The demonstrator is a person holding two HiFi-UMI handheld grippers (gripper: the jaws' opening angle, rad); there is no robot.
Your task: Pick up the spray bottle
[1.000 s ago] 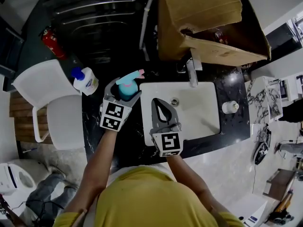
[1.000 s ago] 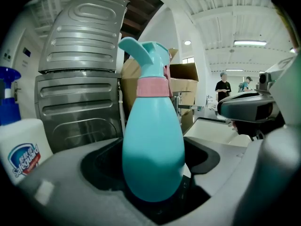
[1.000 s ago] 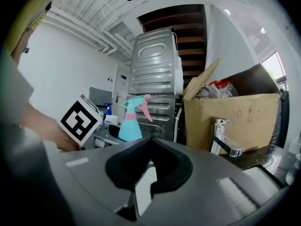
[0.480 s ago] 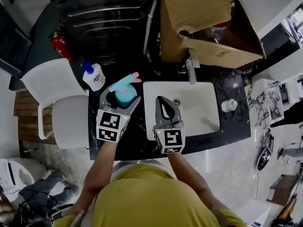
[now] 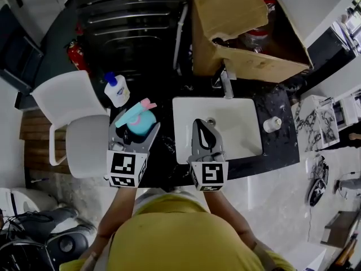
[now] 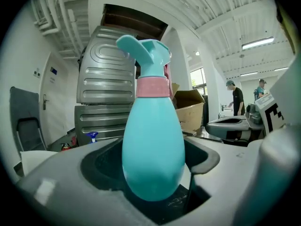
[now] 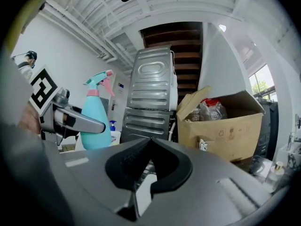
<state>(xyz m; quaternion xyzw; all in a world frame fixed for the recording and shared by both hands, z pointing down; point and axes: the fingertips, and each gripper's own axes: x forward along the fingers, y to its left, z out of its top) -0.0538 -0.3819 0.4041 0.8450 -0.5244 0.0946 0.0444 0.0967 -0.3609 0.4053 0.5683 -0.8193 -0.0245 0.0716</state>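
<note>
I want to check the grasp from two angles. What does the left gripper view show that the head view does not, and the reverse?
Only the left gripper view: the jaws of the left gripper closed on the lower body of the spray bottle, and two people far off. Only the head view: the white sink, its faucet, the person's yellow shirt. Both: the spray bottle in that gripper and the cardboard box.

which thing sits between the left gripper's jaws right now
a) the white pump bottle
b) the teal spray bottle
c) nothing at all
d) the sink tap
b: the left gripper view shows the teal spray bottle with its rounded body held between the jaws of the left gripper, pink collar and trigger head standing up above them.
</note>
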